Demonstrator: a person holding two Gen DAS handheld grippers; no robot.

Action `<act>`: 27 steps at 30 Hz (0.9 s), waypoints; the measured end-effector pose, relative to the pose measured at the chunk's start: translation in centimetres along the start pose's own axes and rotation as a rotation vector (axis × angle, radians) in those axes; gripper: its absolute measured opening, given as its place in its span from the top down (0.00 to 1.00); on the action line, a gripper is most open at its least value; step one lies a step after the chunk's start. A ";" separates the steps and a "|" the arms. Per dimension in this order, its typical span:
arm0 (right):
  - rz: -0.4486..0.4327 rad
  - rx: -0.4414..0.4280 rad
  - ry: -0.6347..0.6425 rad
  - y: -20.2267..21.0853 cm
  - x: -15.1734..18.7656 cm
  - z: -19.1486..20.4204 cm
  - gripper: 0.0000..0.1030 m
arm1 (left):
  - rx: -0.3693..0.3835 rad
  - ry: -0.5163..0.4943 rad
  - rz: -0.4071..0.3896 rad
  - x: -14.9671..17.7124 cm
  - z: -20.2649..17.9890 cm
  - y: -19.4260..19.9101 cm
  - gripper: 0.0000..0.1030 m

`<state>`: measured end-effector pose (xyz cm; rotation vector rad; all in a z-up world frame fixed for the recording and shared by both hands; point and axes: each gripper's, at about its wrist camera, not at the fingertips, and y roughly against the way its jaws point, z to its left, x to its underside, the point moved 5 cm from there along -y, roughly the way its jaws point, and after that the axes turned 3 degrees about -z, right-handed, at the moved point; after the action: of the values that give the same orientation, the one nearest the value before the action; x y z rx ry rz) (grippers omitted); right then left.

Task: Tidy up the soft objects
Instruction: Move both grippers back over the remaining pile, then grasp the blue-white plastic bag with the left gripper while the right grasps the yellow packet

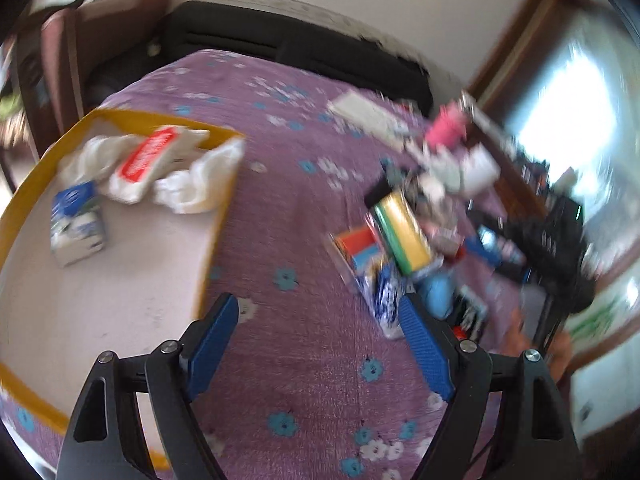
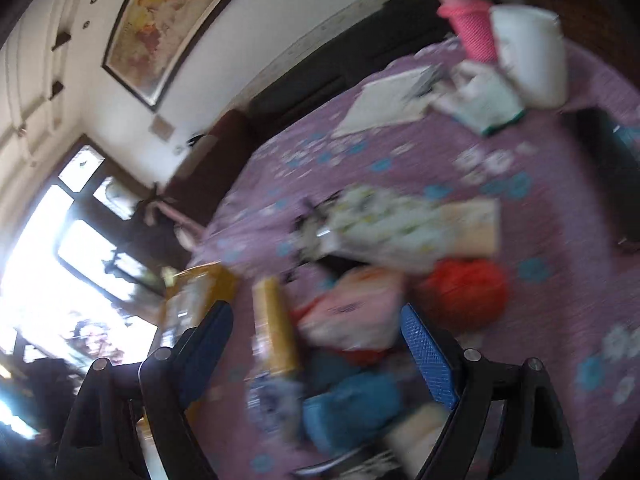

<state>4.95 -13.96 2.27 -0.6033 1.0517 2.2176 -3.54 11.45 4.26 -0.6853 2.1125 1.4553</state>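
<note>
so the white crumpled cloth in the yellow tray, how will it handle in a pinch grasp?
The white cloth looks bunched and folded, so probably floppy; it would likely drape and trail. It lies against the red-and-white packet and over the yellow tray rim, so it may drag either. Probably light.

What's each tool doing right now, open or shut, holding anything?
Left tool: open, empty, over the purple floral bedspread.
Right tool: open, empty, above the jumbled pile of soft items.

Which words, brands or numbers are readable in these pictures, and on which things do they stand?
None can be read.
Red-label pack in the tray: print too blurred.
Blue-white pack: print too blurred.
Wall picture: marks too blurred.
Pile packs: motion-blurred.
</note>
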 end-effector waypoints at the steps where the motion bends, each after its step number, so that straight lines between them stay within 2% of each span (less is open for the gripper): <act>1: -0.017 0.032 -0.001 -0.1 -0.3 -0.9 0.13 | -0.007 -0.025 0.016 0.1 -0.7 -0.9 0.21; 4: -0.005 0.053 -0.036 -0.7 -0.4 -2.6 0.14 | 0.025 -0.045 0.069 0.3 -2.6 -3.9 0.21; 8: 0.011 0.053 -0.029 -0.5 -0.2 -3.1 0.14 | 0.073 -0.077 0.120 0.7 -5.4 -8.0 0.21; 11: 0.005 0.046 -0.036 -0.1 0.0 -3.0 0.13 | 0.039 -0.199 0.131 1.6 -8.1 -10.3 0.24; 12: 0.008 0.046 -0.041 -0.1 0.1 -3.0 0.13 | 0.002 -0.266 0.115 2.0 -8.9 -10.7 0.42; 13: 0.013 0.048 -0.050 -0.3 0.1 -3.1 0.13 | -0.015 -0.308 0.107 2.4 -9.4 -10.8 0.53; 14: 0.018 0.047 -0.062 -0.4 0.2 -3.4 0.13 | -0.006 -0.322 0.110 2.7 -9.7 -10.9 0.55; 17: 0.022 0.040 -0.077 -0.3 0.3 -3.5 0.13 | 0.006 -0.303 0.080 2.7 -9.0 -9.8 0.59; 27: 0.001 0.053 -0.052 -0.3 0.6 -3.2 0.13 | 0.010 -0.134 -0.038 1.7 -3.8 -3.9 0.59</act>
<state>5.21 -16.22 -0.13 -0.5193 1.0808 2.1867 -2.75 6.42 1.63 -0.6041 1.9931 1.4290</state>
